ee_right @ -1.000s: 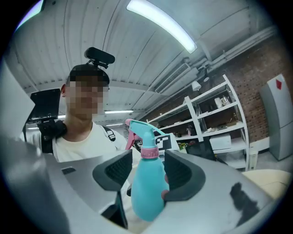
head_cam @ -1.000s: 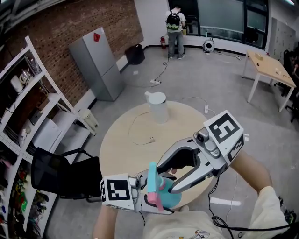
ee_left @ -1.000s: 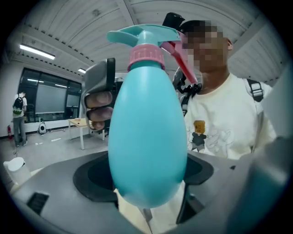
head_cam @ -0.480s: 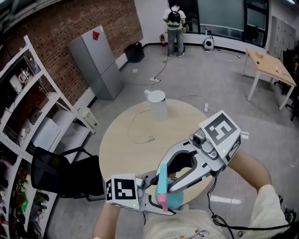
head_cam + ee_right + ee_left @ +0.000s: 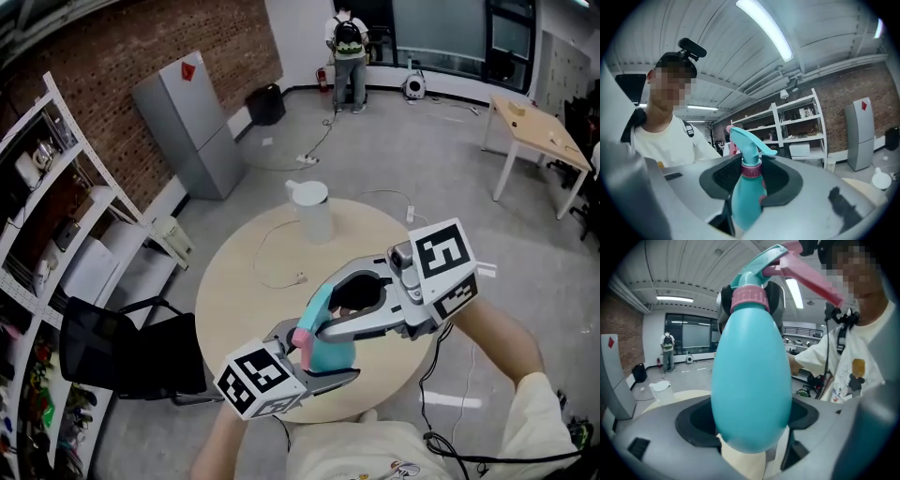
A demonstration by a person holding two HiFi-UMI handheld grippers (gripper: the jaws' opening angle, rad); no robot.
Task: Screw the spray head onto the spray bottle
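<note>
The screwing step is in hand: the teal spray head (image 5: 749, 140) with its pink trigger already sits on the teal egg-shaped plastic spray bottle (image 5: 752, 380), held in the air at the lower centre of the head view, over the near edge of the round pale wooden table (image 5: 253, 281). The left gripper (image 5: 317, 361) stands wide, clamped on the bottle's belly. The right gripper (image 5: 319, 314) has just been closing its jaws, which now pinch the pink ribbed collar (image 5: 749, 298). Next, I judge, comes a twist of that collar against a steady body.
</note>
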